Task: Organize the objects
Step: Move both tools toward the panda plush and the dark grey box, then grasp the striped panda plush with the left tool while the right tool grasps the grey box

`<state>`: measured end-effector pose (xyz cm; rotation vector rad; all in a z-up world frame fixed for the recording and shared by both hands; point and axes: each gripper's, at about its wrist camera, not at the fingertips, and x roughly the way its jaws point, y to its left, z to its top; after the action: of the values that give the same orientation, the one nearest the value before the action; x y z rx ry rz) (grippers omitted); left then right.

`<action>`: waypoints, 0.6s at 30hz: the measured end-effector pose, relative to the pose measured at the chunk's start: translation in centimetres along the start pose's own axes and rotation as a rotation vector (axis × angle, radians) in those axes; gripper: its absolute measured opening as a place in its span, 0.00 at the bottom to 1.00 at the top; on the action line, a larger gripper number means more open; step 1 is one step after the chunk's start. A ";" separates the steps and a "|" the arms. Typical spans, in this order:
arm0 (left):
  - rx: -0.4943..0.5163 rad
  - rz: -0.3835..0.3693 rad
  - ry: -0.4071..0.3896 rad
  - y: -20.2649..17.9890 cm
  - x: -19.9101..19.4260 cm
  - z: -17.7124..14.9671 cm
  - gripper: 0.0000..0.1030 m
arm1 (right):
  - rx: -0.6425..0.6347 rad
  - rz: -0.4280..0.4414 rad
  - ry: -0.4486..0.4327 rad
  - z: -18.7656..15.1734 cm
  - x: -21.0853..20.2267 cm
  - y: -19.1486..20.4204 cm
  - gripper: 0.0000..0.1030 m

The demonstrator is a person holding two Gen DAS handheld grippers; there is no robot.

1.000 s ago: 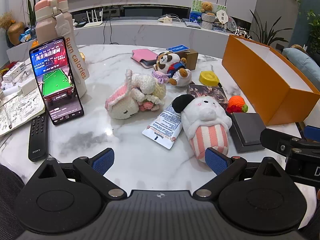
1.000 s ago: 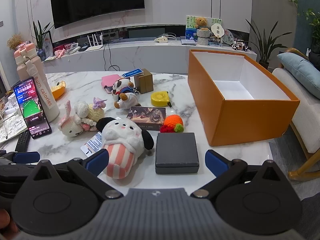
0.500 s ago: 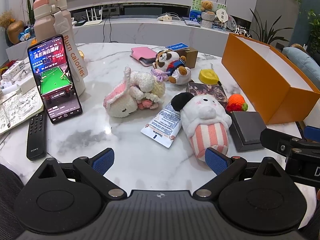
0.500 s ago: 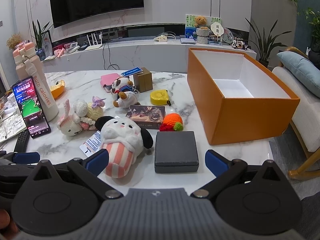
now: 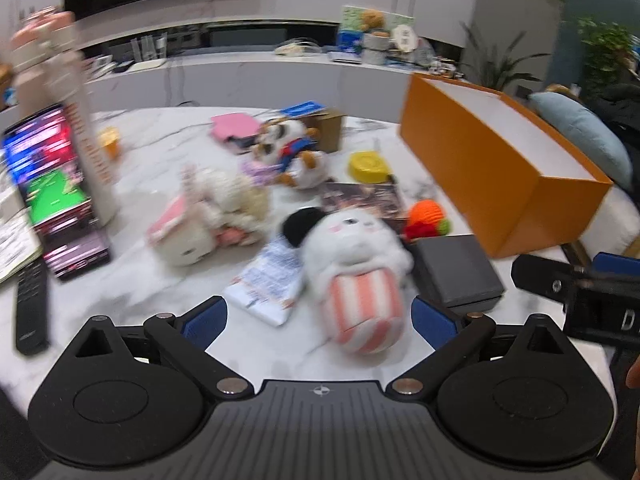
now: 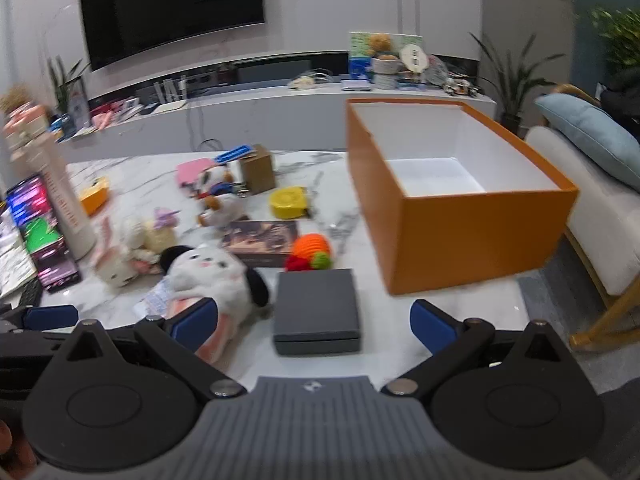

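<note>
Both views are motion-blurred. A white plush with black ears and pink-striped body lies on the marble table, partly over a white tube; it also shows in the right wrist view. My left gripper is open and empty, close in front of the plush. My right gripper is open and empty, its jaws on either side of a dark grey box. An open, empty orange box stands at the right.
Further back lie a pink bunny plush, a small dog plush, a yellow tape measure, an orange crochet toy, a dark card box and a brown carton. A phone, bottle and remote stand left.
Both grippers have moved forward and toward the objects; the plush and grey box sit larger and nearer between the jaws. Nothing on the table has moved.
</note>
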<state>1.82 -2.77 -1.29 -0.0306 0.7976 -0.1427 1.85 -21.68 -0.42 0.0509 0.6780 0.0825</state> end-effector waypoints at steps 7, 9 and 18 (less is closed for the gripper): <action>0.053 -0.033 -0.002 -2.4 2.6 0.6 1.00 | 0.022 -0.047 -0.019 0.8 -0.3 -2.1 0.99; 0.045 -0.027 0.008 -2.3 3.6 0.7 0.99 | 0.029 -0.058 -0.018 0.9 -0.2 -2.6 0.99; -0.001 -0.098 0.064 -0.4 5.4 0.3 0.72 | 0.017 -0.073 -0.004 0.8 0.5 -3.1 0.99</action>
<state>5.70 -3.96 -4.88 -0.0666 0.8606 -0.2364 2.93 -24.74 -0.32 0.0424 0.6755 0.0063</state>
